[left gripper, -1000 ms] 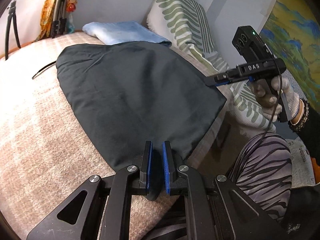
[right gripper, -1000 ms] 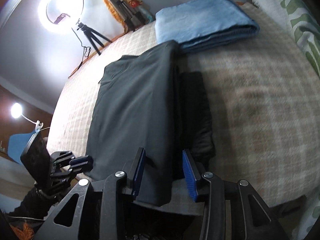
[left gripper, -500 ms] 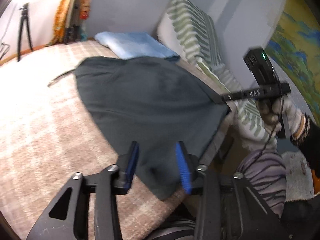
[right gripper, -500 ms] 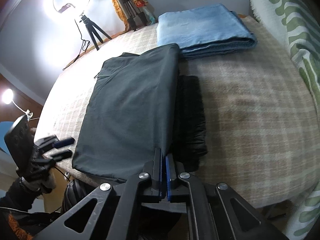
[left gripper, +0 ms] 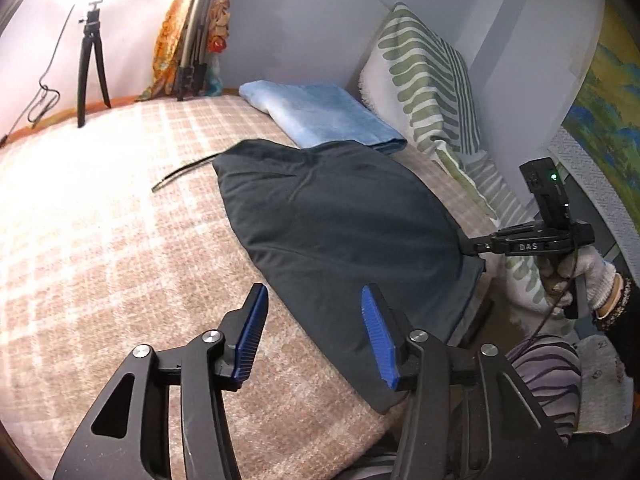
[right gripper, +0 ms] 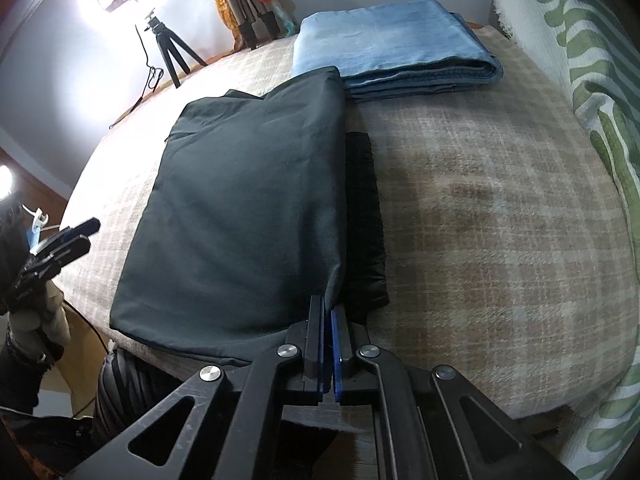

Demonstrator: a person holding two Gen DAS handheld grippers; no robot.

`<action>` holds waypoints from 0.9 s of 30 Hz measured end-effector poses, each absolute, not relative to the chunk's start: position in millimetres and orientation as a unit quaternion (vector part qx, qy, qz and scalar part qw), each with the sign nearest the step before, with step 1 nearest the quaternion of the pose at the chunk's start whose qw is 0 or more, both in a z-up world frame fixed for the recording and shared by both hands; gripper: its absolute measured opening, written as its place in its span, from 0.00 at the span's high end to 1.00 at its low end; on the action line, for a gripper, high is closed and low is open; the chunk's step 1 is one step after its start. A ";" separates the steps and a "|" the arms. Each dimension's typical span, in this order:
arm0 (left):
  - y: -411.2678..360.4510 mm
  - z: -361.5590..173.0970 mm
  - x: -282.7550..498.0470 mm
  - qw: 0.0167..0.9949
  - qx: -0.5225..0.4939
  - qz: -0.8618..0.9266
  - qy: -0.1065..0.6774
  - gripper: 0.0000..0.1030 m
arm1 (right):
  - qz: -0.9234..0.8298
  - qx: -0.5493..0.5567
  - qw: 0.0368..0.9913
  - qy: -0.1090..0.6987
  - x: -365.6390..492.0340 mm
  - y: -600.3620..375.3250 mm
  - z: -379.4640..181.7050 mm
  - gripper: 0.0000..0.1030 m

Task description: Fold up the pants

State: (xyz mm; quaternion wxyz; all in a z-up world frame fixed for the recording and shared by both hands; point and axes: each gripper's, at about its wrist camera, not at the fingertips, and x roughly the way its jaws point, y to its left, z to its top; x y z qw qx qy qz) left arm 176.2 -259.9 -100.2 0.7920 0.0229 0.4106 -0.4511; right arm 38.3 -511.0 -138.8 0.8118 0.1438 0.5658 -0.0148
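- My right gripper (right gripper: 327, 312) was clamped on the near corner of the dark pants (right gripper: 248, 216), flat on the bed (right gripper: 500, 200).
- My left gripper (left gripper: 314, 330) was spread wide, empty, above other near corner.
- Advice: grab that corner w/ left, lift both evenly.

A ring light (right gripper: 124, 4) at far left blows out the wall (right gripper: 52, 92) around it in white glare. The bedspread (left gripper: 80, 216) washes pale on that side. The pants (right gripper: 248, 216) cast a dark shadow to their right. Fisheye bending curves the edges; corners go black. Focus is fairly sharp.
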 end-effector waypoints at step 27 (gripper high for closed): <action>-268.7 -118.6 215.6 0.777 -0.043 -0.430 0.458 0.43 | 0.014 0.205 0.841 0.500 99.8 -548.6 -139.7 0.14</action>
